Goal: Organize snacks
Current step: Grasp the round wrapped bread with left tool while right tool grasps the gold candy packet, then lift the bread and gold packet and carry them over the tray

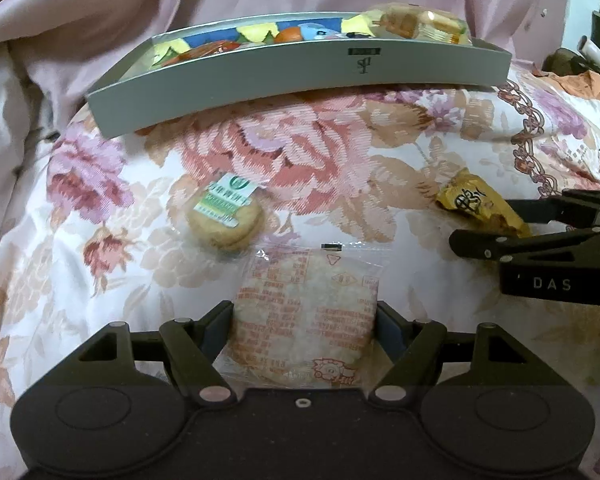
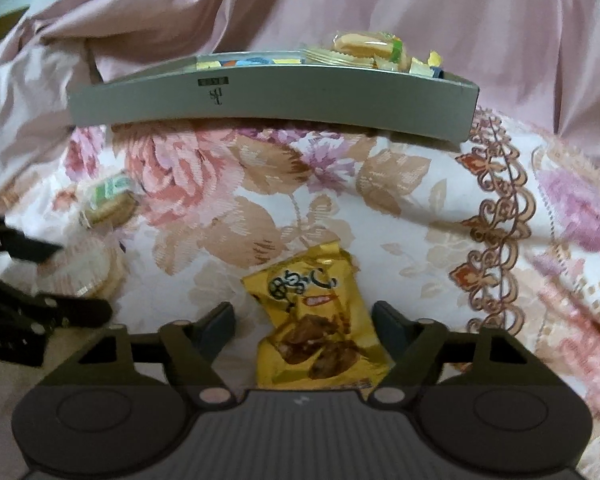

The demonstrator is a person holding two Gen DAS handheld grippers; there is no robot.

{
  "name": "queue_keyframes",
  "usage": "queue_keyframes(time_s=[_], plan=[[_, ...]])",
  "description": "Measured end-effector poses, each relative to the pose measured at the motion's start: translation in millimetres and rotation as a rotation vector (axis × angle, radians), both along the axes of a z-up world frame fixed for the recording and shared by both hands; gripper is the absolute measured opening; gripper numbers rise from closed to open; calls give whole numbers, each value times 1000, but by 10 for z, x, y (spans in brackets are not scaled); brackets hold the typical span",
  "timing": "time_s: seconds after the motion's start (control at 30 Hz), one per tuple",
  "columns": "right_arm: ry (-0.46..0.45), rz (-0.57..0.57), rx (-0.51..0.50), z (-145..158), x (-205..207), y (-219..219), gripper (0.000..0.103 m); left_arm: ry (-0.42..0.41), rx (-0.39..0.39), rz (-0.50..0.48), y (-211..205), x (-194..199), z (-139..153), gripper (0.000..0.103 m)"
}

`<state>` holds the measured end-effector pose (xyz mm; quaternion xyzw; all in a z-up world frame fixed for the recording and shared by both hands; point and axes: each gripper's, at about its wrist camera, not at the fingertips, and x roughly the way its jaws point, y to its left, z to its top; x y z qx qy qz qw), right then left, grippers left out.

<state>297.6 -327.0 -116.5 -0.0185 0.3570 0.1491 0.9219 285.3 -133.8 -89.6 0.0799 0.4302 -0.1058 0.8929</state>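
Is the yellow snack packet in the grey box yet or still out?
Out. The yellow snack packet lies on the floral bedspread, between the right gripper's jaws, short of the grey box.

"DAS" on the right claw (image 1: 474, 226); other package print unreadable.

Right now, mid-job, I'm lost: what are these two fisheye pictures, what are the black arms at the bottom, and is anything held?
Each picture comes from a camera on a hand-held claw, looking along its two black fingers. The left-wrist view shows the left claw gripping a clear rice cracker packet, with pads pressing on both sides. In the right-wrist view a yellow snack packet lies between the right claw fingers, but a gap shows on one side, so it is not gripped. Everything sits on a floral cloth. Beyond lie a round biscuit with a green label and a grey tray holding wrapped snacks.
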Motion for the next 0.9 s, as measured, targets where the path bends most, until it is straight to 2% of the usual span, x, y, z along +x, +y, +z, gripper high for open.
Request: queue_keyframes(time_s=[0.07, 0.27, 0.47, 0.63, 0.73, 0.9], plan=[[5, 4, 18, 8, -16, 6, 62, 3, -2, 7, 16, -17, 14, 76], [-18, 34, -33, 21, -113, 165, 57, -6, -7, 29, 69, -73, 115, 76], [-85, 89, -166, 26, -247, 387, 53, -36, 0, 38, 141, -144, 271, 75], [-108, 140, -215, 23, -374, 516, 52, -58, -2, 46, 180, -223, 398, 74], [-148, 180, -283, 18, -484, 623, 52, -68, -7, 48, 198, -282, 458, 74], [-266, 238, -453, -36, -727, 845, 51, -84, -21, 61, 248, -379, 550, 74]])
